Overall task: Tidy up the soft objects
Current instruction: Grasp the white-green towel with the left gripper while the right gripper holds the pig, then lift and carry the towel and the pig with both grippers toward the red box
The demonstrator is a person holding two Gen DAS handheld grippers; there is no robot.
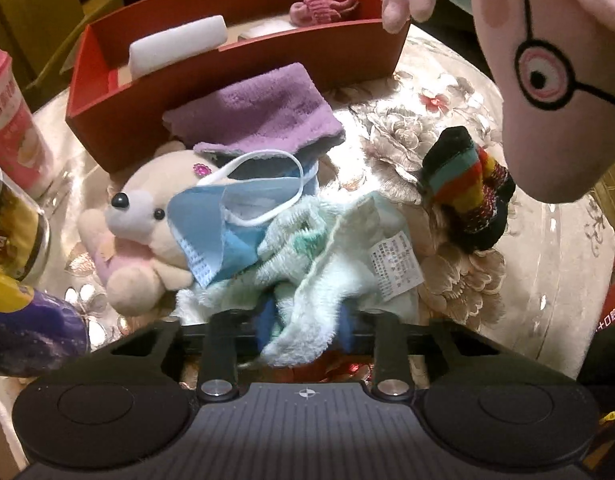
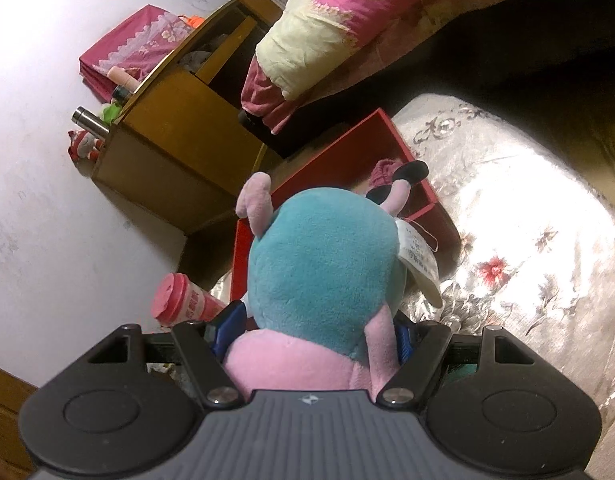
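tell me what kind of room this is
Probably a bedroom at home: a bed with pink bedding, a wooden bedside cabinet, and a table under a floral cloth strewn with plush toys.

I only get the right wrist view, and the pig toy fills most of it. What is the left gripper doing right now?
Observer: The left gripper has its jaws closed on a pale green towel lying on the table.
Operator: What else is left near that towel?
Observer: A blue face mask lies partly over a cream teddy bear just beside it, and a purple cloth sits behind them.
Operator: Anything in the red box I can't see?
Observer: A white foam block rests at the left end of the red box.
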